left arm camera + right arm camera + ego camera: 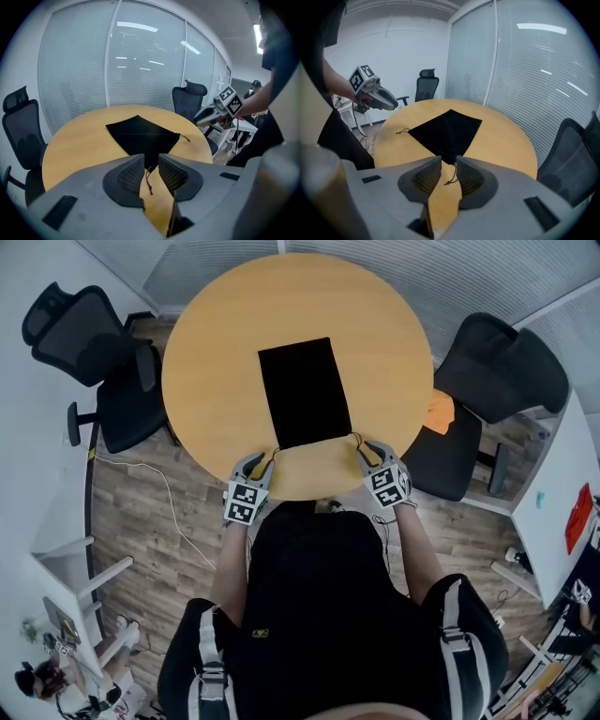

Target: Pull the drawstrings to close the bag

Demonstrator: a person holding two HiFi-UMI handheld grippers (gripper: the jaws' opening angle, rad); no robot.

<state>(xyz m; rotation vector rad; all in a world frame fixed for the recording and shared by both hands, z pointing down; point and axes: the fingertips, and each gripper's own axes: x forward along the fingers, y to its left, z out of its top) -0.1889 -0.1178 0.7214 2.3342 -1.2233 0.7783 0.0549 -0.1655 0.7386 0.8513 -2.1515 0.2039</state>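
A flat black drawstring bag (304, 393) lies in the middle of the round wooden table (206, 362), its mouth toward the near edge. My left gripper (258, 465) sits at the bag's near left corner and my right gripper (368, 454) at its near right corner. In the left gripper view the bag (143, 136) lies ahead, and a thin drawstring (149, 180) rests loose on the table between the open jaws of the left gripper (151, 159). In the right gripper view the other drawstring (452, 177) lies in the gap of the open right gripper (448, 160), untouched by the pads.
Black office chairs stand at the table's left (103, 352) and right (497, 371), with an orange item (441, 412) on the right one's seat. A white table (558, 512) is at the far right. A glass wall with blinds (140, 61) runs behind the table.
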